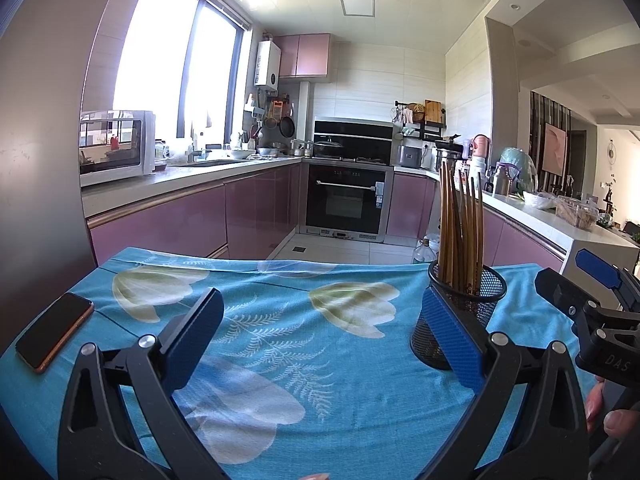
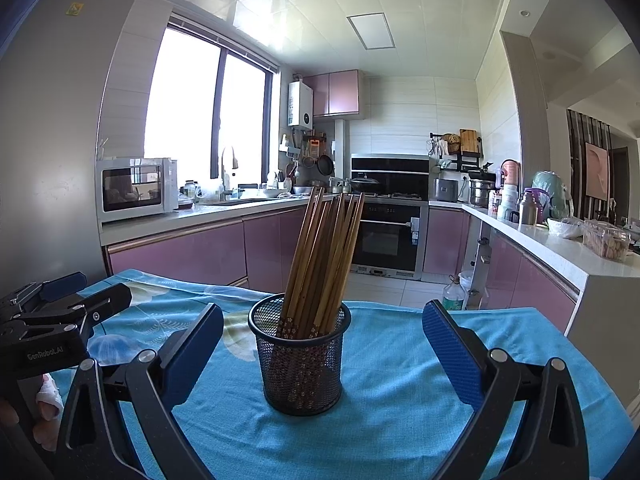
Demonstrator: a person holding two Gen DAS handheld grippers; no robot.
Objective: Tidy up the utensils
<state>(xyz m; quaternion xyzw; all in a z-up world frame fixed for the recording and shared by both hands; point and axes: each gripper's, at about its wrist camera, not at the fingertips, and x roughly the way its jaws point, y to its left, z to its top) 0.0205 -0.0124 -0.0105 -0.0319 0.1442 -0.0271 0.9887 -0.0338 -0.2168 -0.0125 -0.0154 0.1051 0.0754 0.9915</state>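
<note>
Your left gripper (image 1: 322,334) stood wide open over the bench draped in a blue cloth with pale tulip and fern print (image 1: 280,344), its blue-padded fingers (image 1: 196,336) spread far apart with nothing between them. Your right gripper (image 2: 322,350) was just as wide, and it held nothing either.

The black wire-mesh cup (image 2: 300,356) sat upright on the cloth, directly ahead of your right gripper and between the lines of its two fingers, though neither pad touched it. In the left wrist view the same cup (image 1: 480,300) stood partly behind the right-hand finger of your left gripper, toward the right side of the bench. A bundle of brown wooden chopsticks with patterned dark tips (image 2: 324,264) stood inside the cup, tips down, the handles leaning and fanning out above the rim.

A dark smartphone with a copper-coloured edge (image 1: 54,332) lay flat near the left edge of the bench, well apart from the cup.

Each camera caught the other gripper at the margin of its picture, with your fingers (image 1: 618,420) wrapped on the handle. Beyond the bench lay a kitchen with pink cabinets (image 2: 180,252), a white microwave (image 2: 136,188) and a built-in black oven (image 1: 346,200)
</note>
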